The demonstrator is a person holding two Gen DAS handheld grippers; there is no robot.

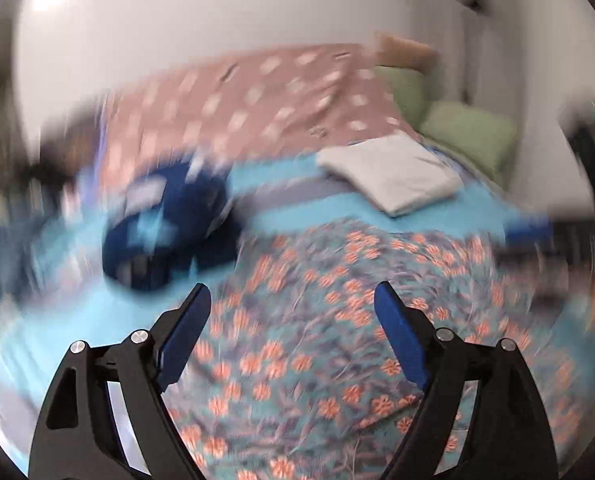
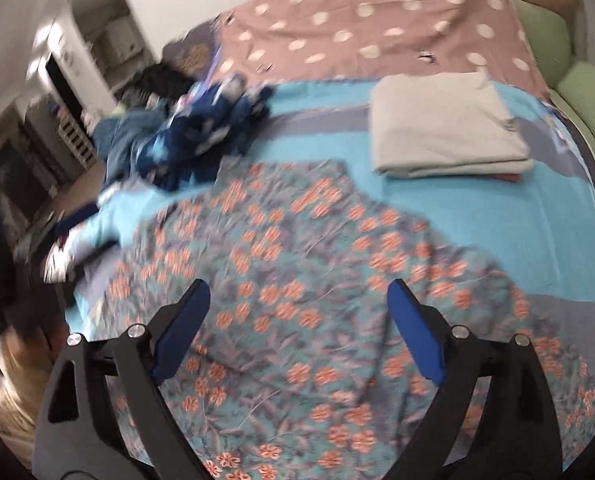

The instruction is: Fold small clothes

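Both grippers hang over a bed [image 2: 477,216] with their jaws spread wide and nothing between the blue pads. The left gripper [image 1: 293,300] and the right gripper [image 2: 299,296] each point down at a floral garment [image 2: 297,280], teal with orange flowers, which lies spread and rumpled on the turquoise bedcover in the near part of the bed. Neither gripper touches the cloth as far as the pictures show.

In the right wrist view the floral garment fills the near middle of the bed, its far edge reaching toward a heap of dark blue clothes [image 2: 201,136] piled at the bed's left edge. A folded white cloth [image 2: 445,124] lies flat on the far right of the bedcover, well apart from the floral garment. Behind it a pink dotted blanket [image 2: 377,20] covers the far side of the bed, and green pillows [image 2: 585,92] sit along the right edge.

The left wrist view is heavily blurred. It shows the same floral garment [image 1: 337,320] beneath the jaws, the blue heap [image 1: 165,232] to the left, and the white cloth [image 1: 393,176] farther back.
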